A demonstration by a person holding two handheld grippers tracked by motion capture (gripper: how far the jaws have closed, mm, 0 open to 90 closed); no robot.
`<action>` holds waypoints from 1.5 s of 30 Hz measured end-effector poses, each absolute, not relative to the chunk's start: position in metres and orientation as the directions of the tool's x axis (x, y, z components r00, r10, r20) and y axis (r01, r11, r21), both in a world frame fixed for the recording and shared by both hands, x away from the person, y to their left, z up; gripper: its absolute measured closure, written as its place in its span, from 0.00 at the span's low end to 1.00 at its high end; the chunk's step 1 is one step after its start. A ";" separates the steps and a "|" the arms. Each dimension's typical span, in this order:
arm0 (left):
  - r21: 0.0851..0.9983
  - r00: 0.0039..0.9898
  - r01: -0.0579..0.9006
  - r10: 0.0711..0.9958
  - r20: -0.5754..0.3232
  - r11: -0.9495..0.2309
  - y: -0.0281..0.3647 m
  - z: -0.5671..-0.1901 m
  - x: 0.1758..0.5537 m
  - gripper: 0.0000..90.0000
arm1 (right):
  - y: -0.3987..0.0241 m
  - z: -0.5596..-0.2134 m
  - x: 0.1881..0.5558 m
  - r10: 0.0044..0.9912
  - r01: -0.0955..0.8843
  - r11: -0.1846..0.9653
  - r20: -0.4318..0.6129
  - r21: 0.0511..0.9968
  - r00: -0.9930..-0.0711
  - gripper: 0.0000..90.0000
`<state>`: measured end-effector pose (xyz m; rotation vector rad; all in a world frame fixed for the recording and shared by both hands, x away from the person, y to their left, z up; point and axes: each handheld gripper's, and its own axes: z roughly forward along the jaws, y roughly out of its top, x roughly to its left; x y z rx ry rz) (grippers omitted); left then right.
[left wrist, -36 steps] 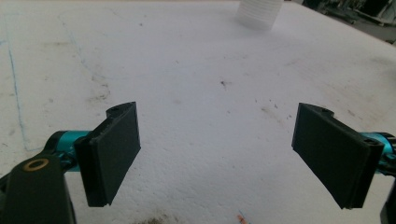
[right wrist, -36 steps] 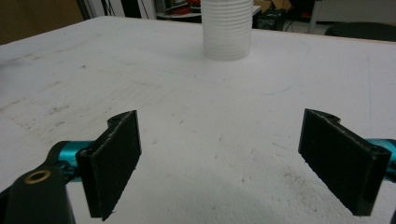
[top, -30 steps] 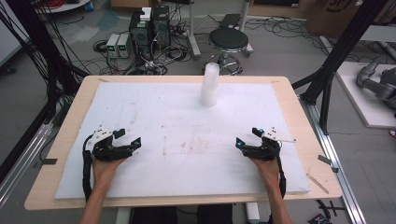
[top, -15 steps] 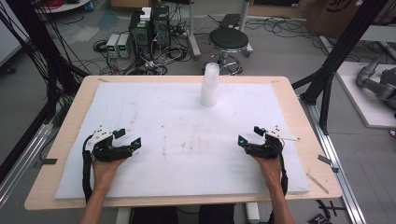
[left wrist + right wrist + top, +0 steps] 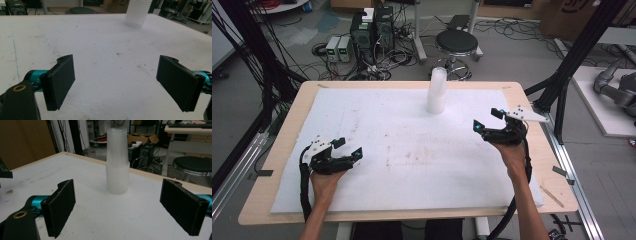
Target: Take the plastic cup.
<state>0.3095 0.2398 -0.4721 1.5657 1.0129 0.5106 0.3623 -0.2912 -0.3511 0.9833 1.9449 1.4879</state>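
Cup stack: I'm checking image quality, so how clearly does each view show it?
High view: the cup stack is a pale, soft blur against the white sheet. Left gripper view: washed out, top cropped. Right gripper view: clearest, translucent walls visible, background dim.

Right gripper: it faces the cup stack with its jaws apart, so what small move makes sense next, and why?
Probably ease the right gripper forward toward the stack of cups. Its jaws stand wide open and empty, and in the right gripper view the stack stands upright between them but farther off, apart from both. The left gripper rests open near the table's front edge, well away.
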 end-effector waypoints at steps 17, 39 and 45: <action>0.951 0.534 0.307 0.822 -0.198 0.029 0.241 -0.473 0.307 0.17 | -0.276 -0.285 0.424 0.737 0.253 0.252 -0.015 0.934 -0.676 0.14; 0.954 0.533 0.300 0.824 -0.194 0.030 0.241 -0.473 0.306 0.17 | -0.225 -0.251 0.512 0.696 0.335 0.390 -0.037 0.858 -0.717 0.14; 0.954 0.531 0.298 0.825 -0.194 0.032 0.241 -0.473 0.306 0.17 | -0.211 -0.252 0.528 0.686 0.365 0.408 -0.018 0.837 -0.727 0.14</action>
